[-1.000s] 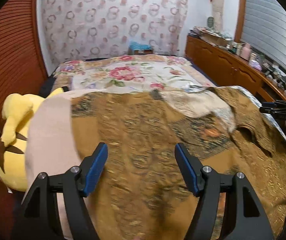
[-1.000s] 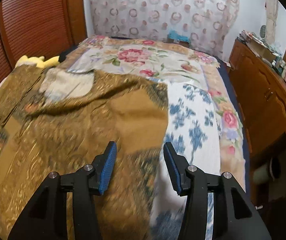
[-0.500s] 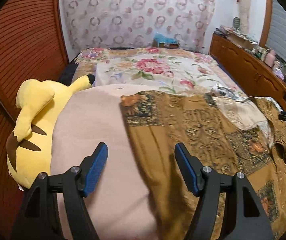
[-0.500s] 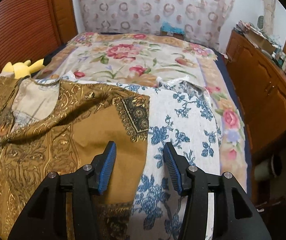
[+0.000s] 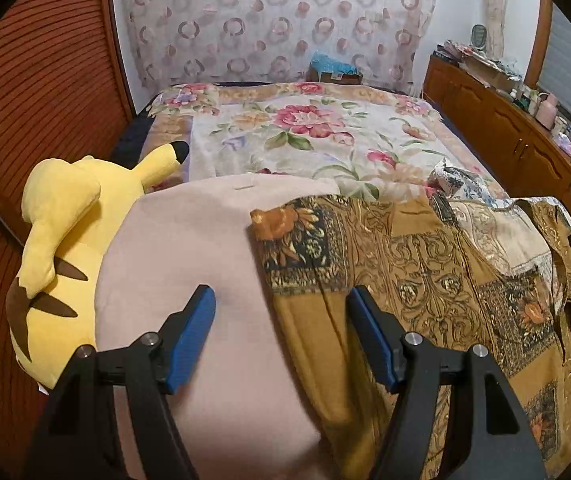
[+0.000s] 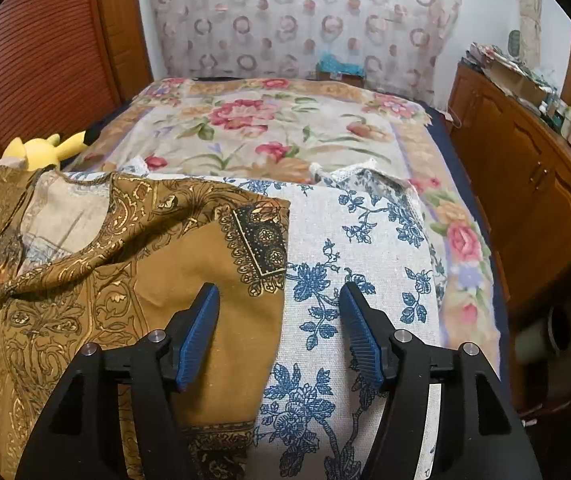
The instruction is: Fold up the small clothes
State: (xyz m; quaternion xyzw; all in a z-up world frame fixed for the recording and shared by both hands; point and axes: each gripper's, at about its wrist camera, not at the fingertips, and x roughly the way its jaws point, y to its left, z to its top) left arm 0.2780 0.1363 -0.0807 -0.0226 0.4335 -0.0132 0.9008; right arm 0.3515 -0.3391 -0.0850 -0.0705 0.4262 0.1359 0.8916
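Writing shows nowhere; left gripper (image 5: 281, 334) spread, right gripper (image 6: 279, 330) just opening, above brown garment (image 6: 105, 280).

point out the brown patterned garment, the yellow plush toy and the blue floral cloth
brown patterned garment (image 6: 97, 280), right wrist view, on its front below the neckline
yellow plush toy (image 5: 61, 216), left wrist view, on its body
blue floral cloth (image 6: 349, 240), right wrist view, on its flat middle

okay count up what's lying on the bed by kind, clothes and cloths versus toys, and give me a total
Garments and cloths: 3, namely the brown patterned garment, the pink cloth and the blue-flowered white cloth
Plush toys: 1, the yellow plush
Total: 4
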